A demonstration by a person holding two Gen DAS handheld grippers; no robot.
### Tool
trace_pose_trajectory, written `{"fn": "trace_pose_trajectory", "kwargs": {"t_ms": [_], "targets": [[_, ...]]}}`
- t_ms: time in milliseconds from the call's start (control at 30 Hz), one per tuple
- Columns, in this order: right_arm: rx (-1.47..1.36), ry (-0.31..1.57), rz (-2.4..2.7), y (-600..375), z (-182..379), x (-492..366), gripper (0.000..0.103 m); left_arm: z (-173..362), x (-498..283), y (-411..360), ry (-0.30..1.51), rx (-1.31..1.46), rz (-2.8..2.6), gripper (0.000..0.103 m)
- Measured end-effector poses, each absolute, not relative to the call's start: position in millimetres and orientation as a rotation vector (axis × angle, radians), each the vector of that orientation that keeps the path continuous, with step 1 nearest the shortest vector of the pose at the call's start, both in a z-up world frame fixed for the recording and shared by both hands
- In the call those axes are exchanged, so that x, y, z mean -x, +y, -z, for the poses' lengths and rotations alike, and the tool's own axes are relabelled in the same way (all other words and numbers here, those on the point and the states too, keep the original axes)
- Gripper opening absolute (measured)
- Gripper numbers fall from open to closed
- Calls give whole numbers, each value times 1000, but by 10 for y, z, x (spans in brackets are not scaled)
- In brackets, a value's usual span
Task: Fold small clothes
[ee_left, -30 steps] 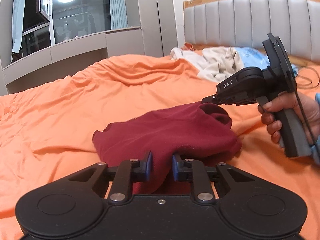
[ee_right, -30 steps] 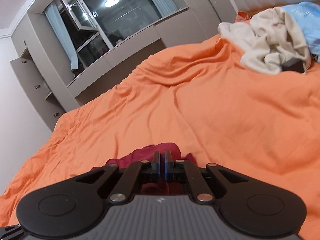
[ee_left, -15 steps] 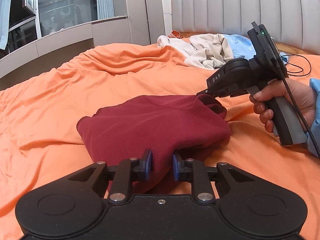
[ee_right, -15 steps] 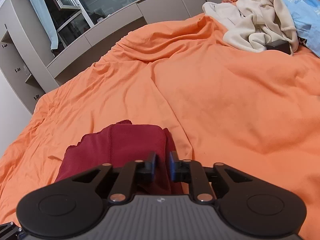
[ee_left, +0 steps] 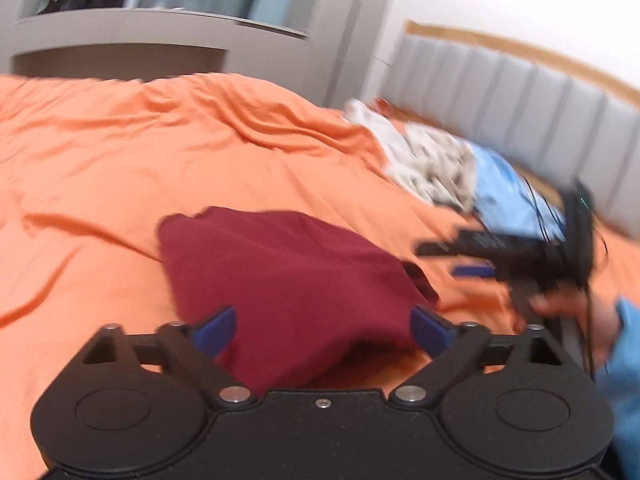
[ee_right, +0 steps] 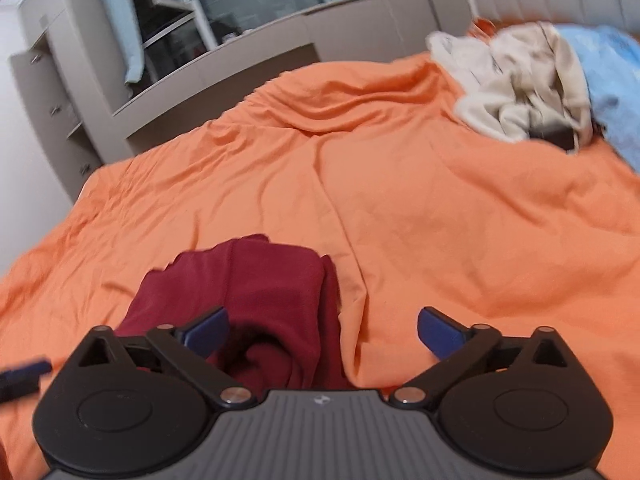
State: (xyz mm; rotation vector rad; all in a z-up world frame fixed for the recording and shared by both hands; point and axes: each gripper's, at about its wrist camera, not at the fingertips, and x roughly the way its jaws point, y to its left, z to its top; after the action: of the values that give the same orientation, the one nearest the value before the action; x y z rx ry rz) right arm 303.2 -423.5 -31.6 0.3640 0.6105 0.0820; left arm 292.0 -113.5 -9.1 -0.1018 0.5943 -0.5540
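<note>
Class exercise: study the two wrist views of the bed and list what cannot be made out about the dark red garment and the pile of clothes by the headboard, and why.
- Dark red garment: its near edge is hidden behind the left gripper in the left wrist view and behind the right gripper in the right; what kind of garment it is cannot be told.
- Pile of clothes: motion blur; separate items cannot be counted.
- Dark object under the pile: mostly covered, unidentifiable.

A home bedroom. A bed (ee_right: 400, 200) under an orange sheet fills the view, its padded grey headboard (ee_left: 520, 92) at 2 o'clock. Loose clothes (ee_right: 516, 80) lie near it; grey cupboards (ee_right: 52, 92) and a window (ee_right: 240, 0) stand at 11 o'clock.
</note>
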Motion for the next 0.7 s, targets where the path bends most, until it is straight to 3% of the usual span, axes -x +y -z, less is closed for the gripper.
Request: {"fn": "trace_pose_trajectory", "kwargs": {"t_ms": [100, 367, 700], "targets": [[-227, 582, -137, -4066, 237, -2895, 103, 74, -3007, -987, 599, 167, 473, 102], [27, 462, -411, -3525, 140, -2522, 103, 192, -3240, -674, 709, 320, 290, 102], [363, 478, -238, -2893, 463, -2543, 103, 447, -3340, -690, 821, 338, 286, 102]]}}
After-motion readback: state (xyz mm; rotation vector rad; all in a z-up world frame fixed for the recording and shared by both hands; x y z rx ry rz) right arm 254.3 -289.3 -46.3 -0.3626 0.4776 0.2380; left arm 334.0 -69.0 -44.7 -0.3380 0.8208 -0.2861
